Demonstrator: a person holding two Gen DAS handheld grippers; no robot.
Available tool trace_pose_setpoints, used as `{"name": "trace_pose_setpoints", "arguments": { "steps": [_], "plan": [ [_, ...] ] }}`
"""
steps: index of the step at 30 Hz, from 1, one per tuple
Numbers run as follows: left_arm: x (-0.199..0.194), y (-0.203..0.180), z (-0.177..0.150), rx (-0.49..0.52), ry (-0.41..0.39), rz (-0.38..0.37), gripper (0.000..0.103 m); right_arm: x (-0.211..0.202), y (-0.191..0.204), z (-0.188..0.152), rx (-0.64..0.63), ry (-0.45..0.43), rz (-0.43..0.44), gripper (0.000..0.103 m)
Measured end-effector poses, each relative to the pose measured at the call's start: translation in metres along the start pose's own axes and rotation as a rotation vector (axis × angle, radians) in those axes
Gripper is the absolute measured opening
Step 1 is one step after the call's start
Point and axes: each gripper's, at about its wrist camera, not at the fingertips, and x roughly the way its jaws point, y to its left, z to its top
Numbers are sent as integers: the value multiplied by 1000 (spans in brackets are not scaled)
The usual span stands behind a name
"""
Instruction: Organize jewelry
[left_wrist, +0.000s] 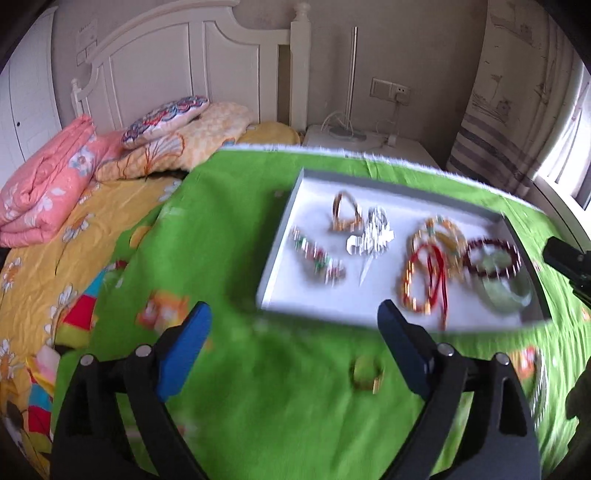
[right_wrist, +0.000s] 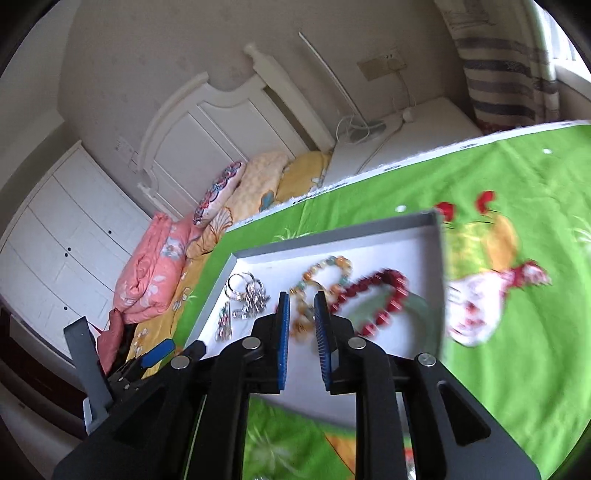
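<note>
1. My left gripper (left_wrist: 295, 347) stands wide apart and holds nothing. The gold ring (left_wrist: 366, 373) lies loose on the green cloth (left_wrist: 229, 229), just outside the near wall of the tray (left_wrist: 280, 236), between my open fingers.
2. My right gripper (right_wrist: 302, 325) is nearly closed but pinches nothing I can see. It hangs over the tray's near side, pointing at the amber bead bracelet (right_wrist: 325, 273), with the red bead bracelet (right_wrist: 384, 295) just beside it.
3. Risk: both views are blurred, so I could misjudge the ring and push it into the soft cloth.
4. Risk: the right fingers could snag the tangled bracelets or nudge the tray.
</note>
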Motion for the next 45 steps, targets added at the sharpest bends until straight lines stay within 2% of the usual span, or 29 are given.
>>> {"name": "trace_pose_setpoints", "arguments": {
  "steps": [1,3,4,5,7,12,15,17,20,25,28,31,34,36,37,38,39,40,44,45],
  "plan": [
    [-6,4,-9,-3,16,-3,91,-9,-6,-5,4,-3,11,22],
    [-16,9,-23,-14,29,-16,93,-29,-16,-17,13,-6,19,32],
    [-21,12,-32,-26,40,-20,95,-39,-21,-24,22,-11,18,55],
    [-27,14,-41,-36,48,-27,95,-48,-24,-28,31,-18,24,69],
    [-36,20,-57,-48,61,-46,97,-74,-30,-43,34,-58,51,69],
    [-44,27,-83,-49,70,-56,98,-111,-49,-74,60,-53,-58,69],
    [-48,30,-84,-69,36,-69,98,-117,-65,-93,119,-17,-85,69],
    [-45,30,-83,-71,47,-82,98,-115,-70,-105,141,14,-102,69],
    [-46,30,-85,-73,44,-94,98,-109,-64,-113,141,29,-128,69],
    [-46,30,-84,-70,41,-117,98,-90,-40,-117,50,79,-223,69],
    [-46,29,-84,-67,44,-132,98,-76,-21,-122,-20,110,-281,74],
    [-46,30,-84,-71,41,-146,98,-58,-1,-128,-120,149,-344,78],
    [-47,31,-85,-77,39,-158,98,-38,22,-142,-302,174,-468,81],
    [-47,31,-85,-79,34,-162,98,-36,29,-147,-357,184,-479,76],
    [-48,31,-85,-81,33,-163,98,-37,33,-151,-390,174,-475,64],
    [-47,32,-85,-82,33,-163,98,-39,35,-152,-401,167,-466,46],
    [-47,32,-85,-82,34,-164,98,-41,36,-154,-414,157,-458,37],
    [-47,32,-85,-83,35,-166,98,-43,35,-155,-418,154,-449,22],
    [-47,31,-84,-79,42,-171,98,-55,28,-151,-370,131,-361,10],
    [-46,31,-84,-75,51,-176,98,-58,27,-151,-368,124,-338,10]
  ]
}}
